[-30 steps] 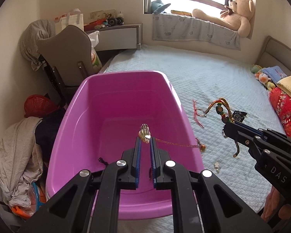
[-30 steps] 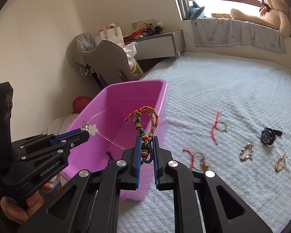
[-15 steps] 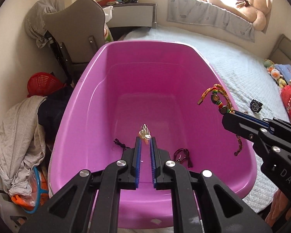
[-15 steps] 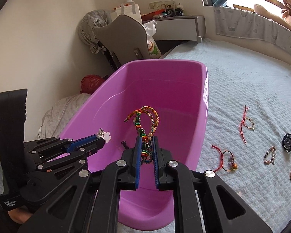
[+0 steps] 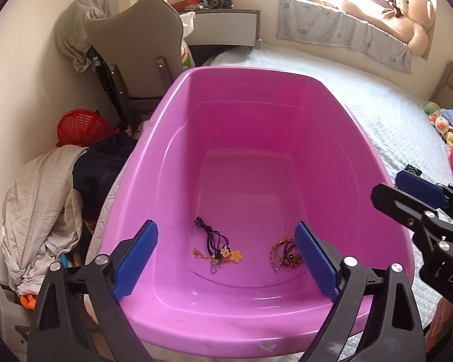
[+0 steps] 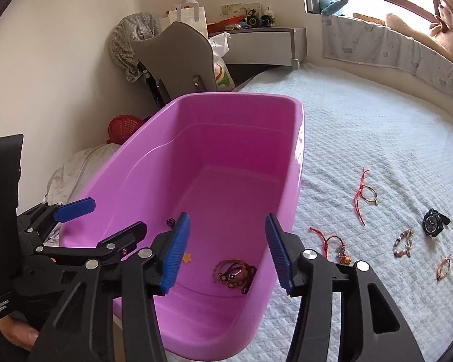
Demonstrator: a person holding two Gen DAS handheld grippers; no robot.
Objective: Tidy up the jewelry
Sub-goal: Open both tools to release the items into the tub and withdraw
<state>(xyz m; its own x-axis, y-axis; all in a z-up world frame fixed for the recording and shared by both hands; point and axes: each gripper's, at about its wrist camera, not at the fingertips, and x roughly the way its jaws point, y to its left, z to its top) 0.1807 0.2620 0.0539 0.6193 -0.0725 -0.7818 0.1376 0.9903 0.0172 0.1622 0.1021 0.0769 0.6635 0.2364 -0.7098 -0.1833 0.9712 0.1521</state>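
A pink plastic tub (image 5: 178, 96) (image 6: 299, 163) stands at the bed's edge. My left gripper (image 5: 225, 259) hangs over its near end, jaws opening wide, nothing between them. Below it on the tub floor lie a thin chain with flower charms (image 5: 217, 255) and a dark cord (image 5: 210, 233). My right gripper (image 6: 226, 249) is over the same end, jaws opening and empty. The braided, beaded bracelet (image 6: 234, 273) (image 5: 284, 252) lies on the tub floor beneath it. On the bedspread rest a red-string bracelet (image 6: 367, 194), another with a charm (image 6: 335, 246), a beaded bracelet (image 6: 403, 242), a small bracelet (image 6: 442, 267) and a black watch (image 6: 433, 221).
A grey chair (image 5: 139, 48) draped with clothes stands behind the tub. A red basket (image 5: 81, 126) and a heap of laundry (image 5: 42, 193) fill the floor at left. A teddy bear (image 5: 407, 15) sits on the window ledge, soft toys (image 5: 441, 123) at the bed's right side.
Both grippers moved in over the tub and their jaws opened. The flower-charm chain and the braided bracelet left the jaws and now lie on the tub floor.
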